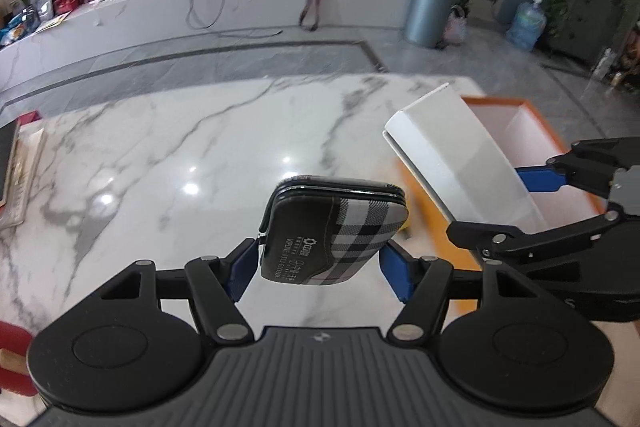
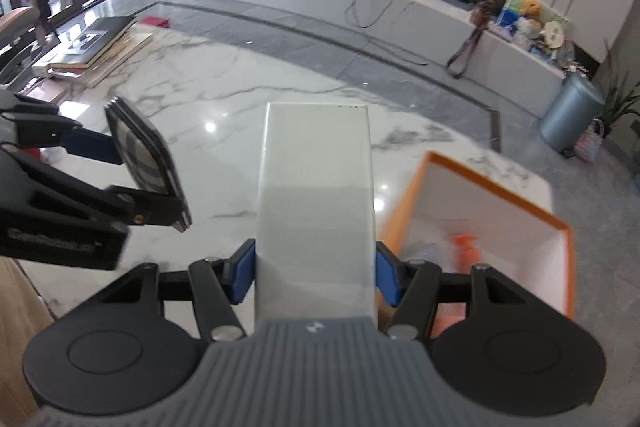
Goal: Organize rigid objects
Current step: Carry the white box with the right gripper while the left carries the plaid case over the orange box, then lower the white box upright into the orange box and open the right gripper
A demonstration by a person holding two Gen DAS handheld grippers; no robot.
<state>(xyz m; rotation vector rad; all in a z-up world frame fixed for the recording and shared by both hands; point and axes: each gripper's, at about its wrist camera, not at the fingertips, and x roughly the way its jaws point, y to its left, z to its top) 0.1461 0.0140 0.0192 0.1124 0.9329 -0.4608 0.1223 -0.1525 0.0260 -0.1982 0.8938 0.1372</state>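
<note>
Marble, white with grey veins, spreads under two hand-held grippers as each carries one item above the table (image 1: pixel 168 155) during a tidying job. At far left, a stack of books (image 2: pixel 86 51) lies near the table's edge, not involved in the work. Next comes the left gripper (image 1: pixel 320 263), its blue pads pressed against the two sides of a plaid zip case (image 1: pixel 334 231); the case is clear of the tabletop and tips forward, its printed label facing the camera. Gripping it across the width seems chosen to keep the flat faces free, so it could be set down flat or slid in on edge. To its right, the right gripper (image 2: pixel 316 267) clamps a long white box (image 2: pixel 316 195) by its near end, fingers at a medium spread set by the box's width, the free end reaching out over the marble. Holding it at one end looks meant to let the far end go in first. At far right stands the open orange box (image 2: pixel 500 179), white inside, resting on the table with a small orange object (image 2: pixel 464 251) and something pale blue already in it, blurred. Judged from this layout, that container is the likely destination for both items, and neither has reached it yet.
</note>
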